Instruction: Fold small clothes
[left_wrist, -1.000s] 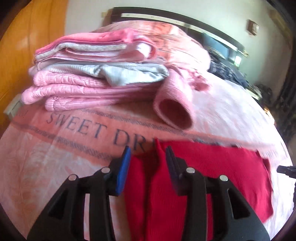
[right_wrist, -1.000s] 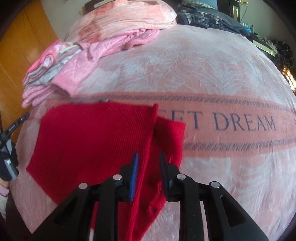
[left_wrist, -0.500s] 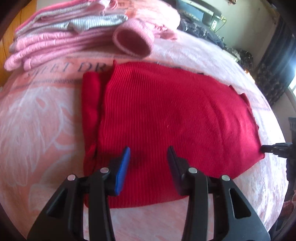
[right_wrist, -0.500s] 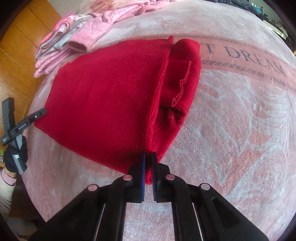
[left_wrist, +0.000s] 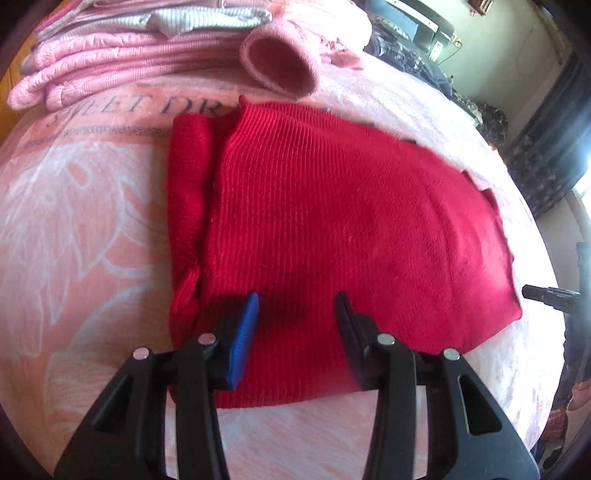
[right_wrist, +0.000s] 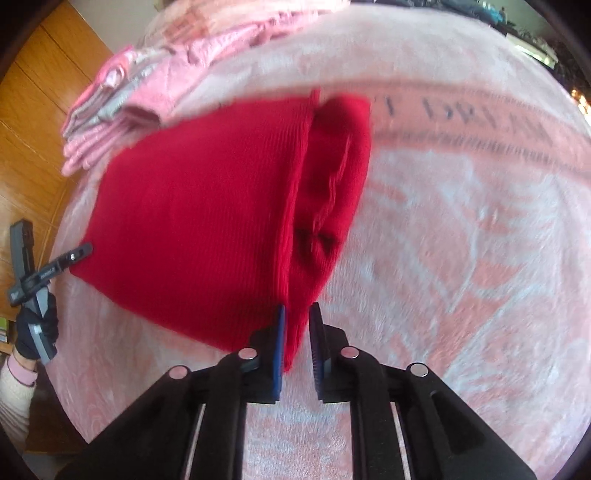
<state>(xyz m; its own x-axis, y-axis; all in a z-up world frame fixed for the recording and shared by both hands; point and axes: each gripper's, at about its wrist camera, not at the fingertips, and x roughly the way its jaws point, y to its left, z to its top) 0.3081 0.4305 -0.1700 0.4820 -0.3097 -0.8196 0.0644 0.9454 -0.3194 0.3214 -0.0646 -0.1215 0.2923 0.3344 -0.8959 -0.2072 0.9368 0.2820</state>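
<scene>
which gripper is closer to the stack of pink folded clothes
Left. The left gripper hovers open over the red garment's near edge, facing the pink stack; the right gripper sits at the garment's corner farthest from it.

One red knit garment, one pile of folded pink clothes, two grippers, left gripper and right gripper.

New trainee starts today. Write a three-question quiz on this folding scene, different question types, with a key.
1. True or false: the left gripper is shut on the red garment.
2. Which lies nearest the pink pile? A) the garment's far edge B) the right gripper C) the gloved hand
3. Fill in: the bedspread lettering beside the pile begins "SWEET ___".

Key:
1. False; its jaws stand open over the garment.
2. A
3. DR (the rest is hidden by the garment in that view)
</scene>
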